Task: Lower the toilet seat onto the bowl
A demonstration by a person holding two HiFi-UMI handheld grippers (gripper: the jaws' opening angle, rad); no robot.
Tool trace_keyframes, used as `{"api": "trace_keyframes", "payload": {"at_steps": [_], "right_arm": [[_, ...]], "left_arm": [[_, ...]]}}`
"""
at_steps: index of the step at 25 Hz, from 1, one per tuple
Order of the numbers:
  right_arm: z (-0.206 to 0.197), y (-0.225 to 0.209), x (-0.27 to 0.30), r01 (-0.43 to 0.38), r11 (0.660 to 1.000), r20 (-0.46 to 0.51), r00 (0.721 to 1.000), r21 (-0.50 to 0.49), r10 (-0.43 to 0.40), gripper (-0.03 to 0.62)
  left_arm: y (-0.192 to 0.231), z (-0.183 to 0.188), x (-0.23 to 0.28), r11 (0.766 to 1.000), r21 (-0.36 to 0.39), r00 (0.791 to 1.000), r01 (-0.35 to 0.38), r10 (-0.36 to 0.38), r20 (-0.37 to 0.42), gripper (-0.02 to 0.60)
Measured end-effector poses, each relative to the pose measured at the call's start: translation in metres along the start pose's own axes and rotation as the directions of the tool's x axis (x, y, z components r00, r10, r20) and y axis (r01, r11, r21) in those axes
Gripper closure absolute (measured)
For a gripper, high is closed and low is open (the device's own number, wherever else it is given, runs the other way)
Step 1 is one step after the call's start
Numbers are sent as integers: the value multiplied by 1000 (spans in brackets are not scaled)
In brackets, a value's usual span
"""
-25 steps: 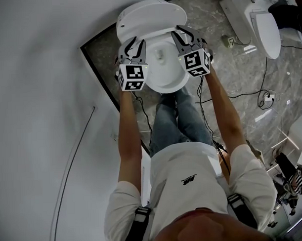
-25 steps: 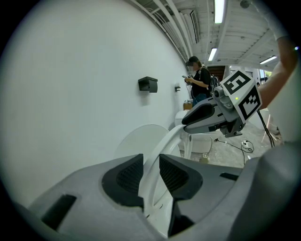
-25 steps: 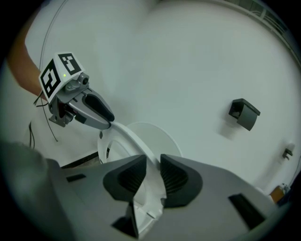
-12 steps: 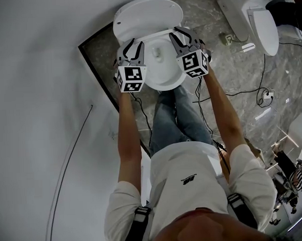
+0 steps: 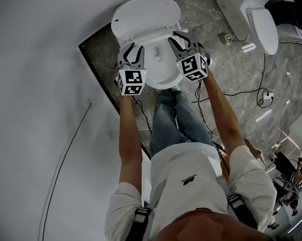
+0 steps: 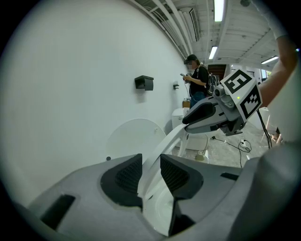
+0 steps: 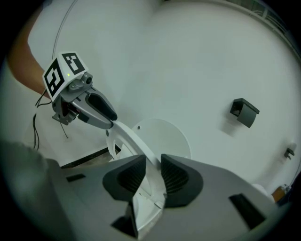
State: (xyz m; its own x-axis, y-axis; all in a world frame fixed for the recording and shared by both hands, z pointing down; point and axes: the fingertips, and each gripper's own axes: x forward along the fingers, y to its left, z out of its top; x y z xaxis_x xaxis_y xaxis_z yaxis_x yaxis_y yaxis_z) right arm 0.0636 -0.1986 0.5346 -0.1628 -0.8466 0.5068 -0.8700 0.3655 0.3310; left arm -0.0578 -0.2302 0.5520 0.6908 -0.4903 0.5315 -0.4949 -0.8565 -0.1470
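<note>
The left hand-held gripper (image 6: 151,172) and right hand-held gripper (image 7: 153,173) are each pinching the smooth, curved white toilet seat (image 6: 170,138) between ribbed black pads (image 6: 128,175), jaws narrow though just easing apart.

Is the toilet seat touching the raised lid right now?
Apart. In the left gripper view the toilet seat slants forward, its raised end clear of the upright lid behind it.
</note>
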Motion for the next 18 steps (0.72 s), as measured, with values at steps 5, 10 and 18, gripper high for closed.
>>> {"api": "trace_keyframes", "payload": {"at_steps": [5,10,18], "right_arm": [[-9,13,-12,-15,1000,-2,1000,-6,15,488],[-18,21,-19,-31,999,-7,999,-6,31,487],[-29,39,-33,-50,999,-11,999,-16,50,483]], "left_arm": [[-14,-10,-10,1000,-4,1000,1,-1,-10,453],[-25,-17,-14,1000,-6,1000,2,-3,-26,451],[-42,-33,-26,1000,-12,999,-5,4,-39,448]]}}
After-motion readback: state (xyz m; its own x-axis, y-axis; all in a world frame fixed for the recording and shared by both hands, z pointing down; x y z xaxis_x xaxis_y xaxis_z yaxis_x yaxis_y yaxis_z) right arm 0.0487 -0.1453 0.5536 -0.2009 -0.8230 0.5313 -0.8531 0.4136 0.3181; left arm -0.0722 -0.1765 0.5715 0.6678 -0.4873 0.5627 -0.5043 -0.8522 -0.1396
